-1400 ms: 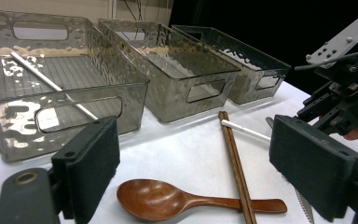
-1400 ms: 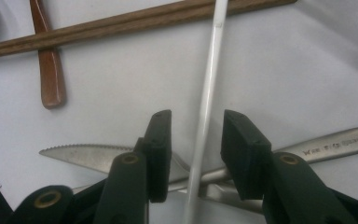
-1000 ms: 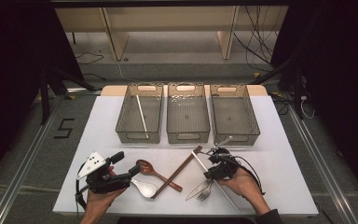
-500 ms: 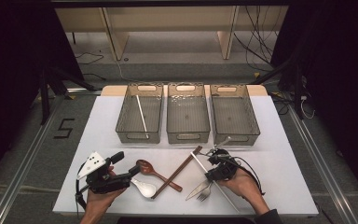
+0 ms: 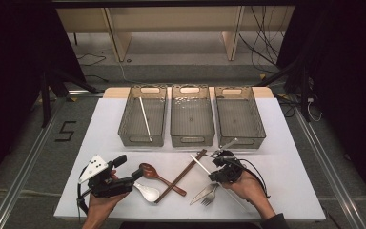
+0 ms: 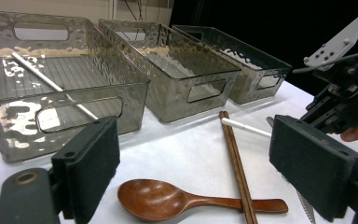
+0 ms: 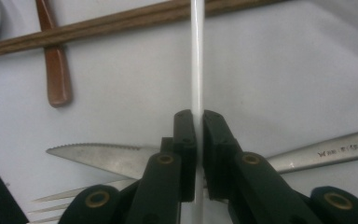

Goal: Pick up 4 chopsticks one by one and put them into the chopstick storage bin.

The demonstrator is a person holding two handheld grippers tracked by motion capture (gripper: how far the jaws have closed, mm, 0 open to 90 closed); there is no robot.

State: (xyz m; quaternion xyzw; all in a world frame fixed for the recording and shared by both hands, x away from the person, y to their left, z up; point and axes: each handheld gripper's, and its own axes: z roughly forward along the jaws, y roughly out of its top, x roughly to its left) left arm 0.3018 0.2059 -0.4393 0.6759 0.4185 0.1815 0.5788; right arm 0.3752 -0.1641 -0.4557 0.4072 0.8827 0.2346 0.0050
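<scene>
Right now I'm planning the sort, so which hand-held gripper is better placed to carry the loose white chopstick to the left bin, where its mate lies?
Right. The right hand-held gripper has just closed on the white chopstick. The left hand-held gripper stands open over the brown spoon.

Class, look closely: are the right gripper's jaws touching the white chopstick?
Touching. The right gripper view shows the right gripper with both jaws, which have just been closing, pressed against the white chopstick, no gap either side.

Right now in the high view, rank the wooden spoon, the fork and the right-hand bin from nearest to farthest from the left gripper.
1. Wooden spoon, just right of the left gripper.
2. Fork, farther right, by the right hand.
3. Right-hand bin, far right at the back.
</scene>
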